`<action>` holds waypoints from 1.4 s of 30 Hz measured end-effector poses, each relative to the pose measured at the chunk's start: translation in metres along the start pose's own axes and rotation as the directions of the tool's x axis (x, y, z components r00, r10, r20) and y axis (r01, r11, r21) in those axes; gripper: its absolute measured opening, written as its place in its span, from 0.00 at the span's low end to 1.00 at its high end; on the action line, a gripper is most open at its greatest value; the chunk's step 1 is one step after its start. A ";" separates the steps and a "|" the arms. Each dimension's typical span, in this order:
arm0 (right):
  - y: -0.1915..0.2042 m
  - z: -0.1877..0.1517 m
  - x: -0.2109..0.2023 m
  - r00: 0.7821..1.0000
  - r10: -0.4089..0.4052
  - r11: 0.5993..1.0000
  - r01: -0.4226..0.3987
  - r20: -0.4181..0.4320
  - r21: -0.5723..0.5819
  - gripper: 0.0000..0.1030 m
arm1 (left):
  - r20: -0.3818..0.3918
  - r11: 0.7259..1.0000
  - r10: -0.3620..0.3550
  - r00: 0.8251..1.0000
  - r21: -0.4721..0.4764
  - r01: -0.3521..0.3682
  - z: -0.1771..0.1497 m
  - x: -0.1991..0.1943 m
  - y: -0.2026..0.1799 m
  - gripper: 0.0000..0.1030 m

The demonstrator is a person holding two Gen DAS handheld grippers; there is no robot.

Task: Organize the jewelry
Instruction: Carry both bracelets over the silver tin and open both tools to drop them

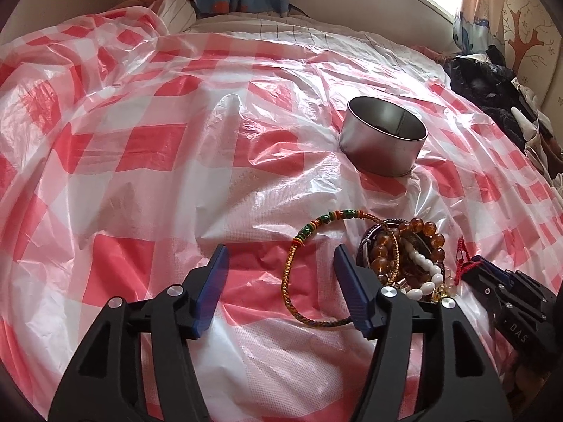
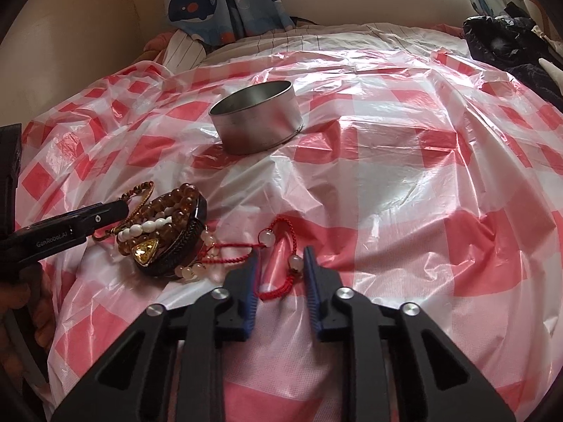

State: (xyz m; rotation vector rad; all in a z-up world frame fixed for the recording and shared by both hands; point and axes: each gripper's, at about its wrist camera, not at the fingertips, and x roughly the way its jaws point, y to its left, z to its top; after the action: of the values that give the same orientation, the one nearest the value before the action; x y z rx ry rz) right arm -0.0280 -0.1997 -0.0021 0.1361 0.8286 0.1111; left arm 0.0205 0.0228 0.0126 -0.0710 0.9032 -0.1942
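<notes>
A pile of bracelets (image 1: 408, 256) lies on the red-and-white checked plastic sheet (image 1: 140, 147): amber beads, white beads, a dark band. A braided gold cord bracelet with green beads (image 1: 299, 246) lies partly between my left gripper's (image 1: 279, 256) open fingers. The pile also shows in the right wrist view (image 2: 165, 232). A red cord bracelet with pale beads (image 2: 278, 246) trails from it between the half-open fingers of my right gripper (image 2: 281, 256). A round metal tin (image 1: 383, 137) stands open beyond; in the right wrist view it (image 2: 258, 123) is upper left.
Dark clothes (image 1: 492, 88) are heaped at the right edge of the bed. Whale-print curtains (image 2: 225, 0) and a wall lie behind. The other gripper's tip (image 2: 102, 216) reaches into the pile from the left.
</notes>
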 end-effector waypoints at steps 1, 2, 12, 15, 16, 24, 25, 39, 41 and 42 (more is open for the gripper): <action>0.000 0.000 -0.001 1.000 0.004 1.000 -0.004 0.003 0.002 0.12 | 0.000 1.000 0.006 1.000 0.007 -0.006 0.000 0.000 -0.001 0.57; -0.001 0.000 -0.002 1.000 0.008 1.000 -0.008 0.009 0.004 0.10 | 0.002 1.000 0.008 1.000 0.014 -0.008 -0.001 0.001 -0.002 0.57; -0.005 0.008 -0.024 0.990 0.080 0.995 -0.085 0.118 0.045 0.10 | 0.017 0.987 -0.163 0.986 -0.001 0.163 0.006 -0.016 -0.004 0.03; -0.003 0.019 -0.034 0.981 0.105 0.993 -0.111 0.160 0.031 0.10 | 0.067 0.975 -0.223 0.973 -0.002 0.223 0.022 -0.034 -0.007 0.03; -0.002 0.024 -0.037 0.979 0.113 0.993 -0.119 0.172 0.020 0.10 | 0.080 0.973 -0.231 0.970 0.005 0.232 0.028 -0.039 -0.010 0.03; -0.004 0.069 -0.037 0.968 0.135 0.991 -0.135 0.211 -0.016 0.10 | 0.127 0.969 -0.246 0.961 0.054 0.240 0.082 -0.037 -0.032 0.03; -0.004 0.074 -0.035 0.967 0.137 0.991 -0.136 0.214 -0.018 0.10 | 0.125 0.969 -0.245 0.962 0.059 0.239 0.089 -0.031 -0.036 0.03; 0.008 0.140 0.032 0.969 0.143 0.988 -0.128 0.202 -0.085 0.10 | 0.002 0.980 -0.195 0.981 0.038 0.195 0.137 0.078 -0.064 0.25; 0.012 0.144 0.045 0.971 0.144 0.987 -0.127 0.192 -0.094 0.10 | 0.031 0.986 -0.164 0.986 0.030 0.163 0.135 0.070 -0.054 0.41; 0.013 0.145 0.050 0.972 0.148 0.987 -0.132 0.184 -0.095 0.10 | 0.036 0.989 -0.146 0.989 0.032 0.145 0.135 0.066 -0.049 0.42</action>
State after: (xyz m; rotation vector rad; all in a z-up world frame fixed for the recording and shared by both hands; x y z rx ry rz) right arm 0.1124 -0.1908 0.0603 0.1253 0.6212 0.2611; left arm 0.1591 -0.0405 0.0522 -0.1128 0.8570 -0.3411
